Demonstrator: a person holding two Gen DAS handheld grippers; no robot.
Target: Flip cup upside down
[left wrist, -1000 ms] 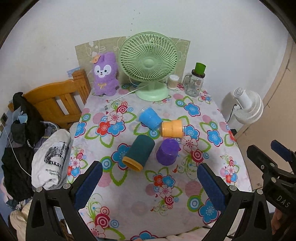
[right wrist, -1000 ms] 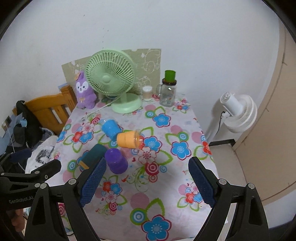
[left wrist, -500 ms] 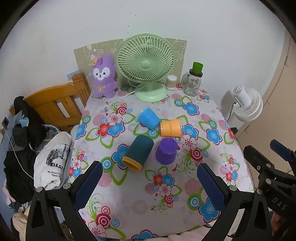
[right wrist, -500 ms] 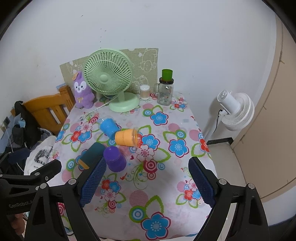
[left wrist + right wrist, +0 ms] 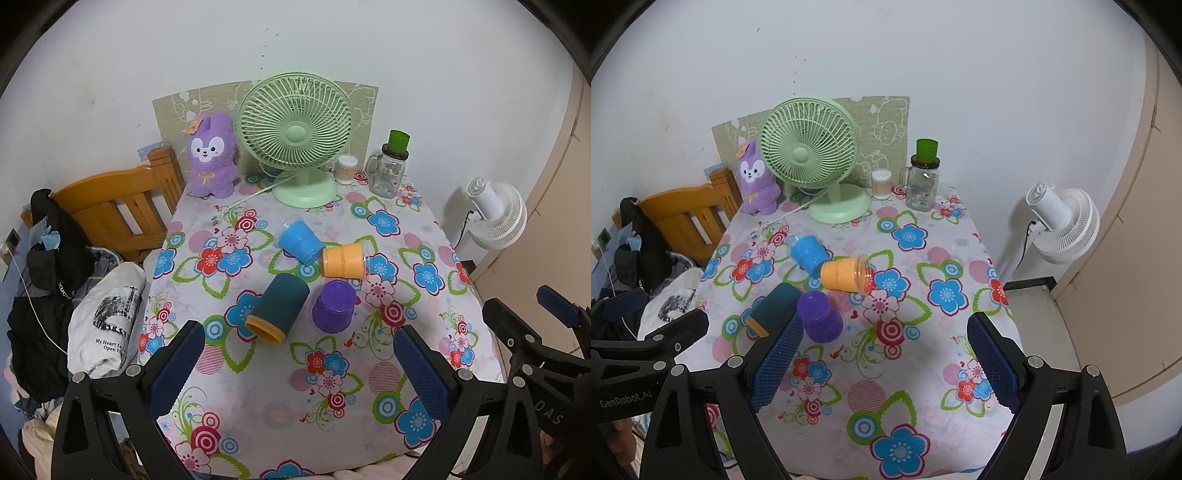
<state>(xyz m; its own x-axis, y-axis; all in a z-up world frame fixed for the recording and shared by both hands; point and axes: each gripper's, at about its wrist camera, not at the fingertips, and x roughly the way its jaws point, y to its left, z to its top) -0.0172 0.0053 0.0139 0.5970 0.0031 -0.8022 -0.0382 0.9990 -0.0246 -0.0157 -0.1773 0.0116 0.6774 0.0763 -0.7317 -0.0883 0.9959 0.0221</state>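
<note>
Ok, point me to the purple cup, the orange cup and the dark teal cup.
purple cup (image 5: 334, 308), left wrist view, on its side wall.
orange cup (image 5: 341, 261), left wrist view, middle of its side as it lies.
dark teal cup (image 5: 282, 304), left wrist view, on its dark body above the yellow rim.

Four cups lie on the tabletop (image 5: 258, 398): one blue cup (image 5: 300, 242), one orange cup (image 5: 343, 261), one dark teal cup (image 5: 279, 308) and one purple cup (image 5: 334, 305). There are two fans, a green fan (image 5: 295, 129) and a white fan (image 5: 496, 218), plus one plush rabbit (image 5: 213, 160) and one glass jar (image 5: 389, 173).
</note>
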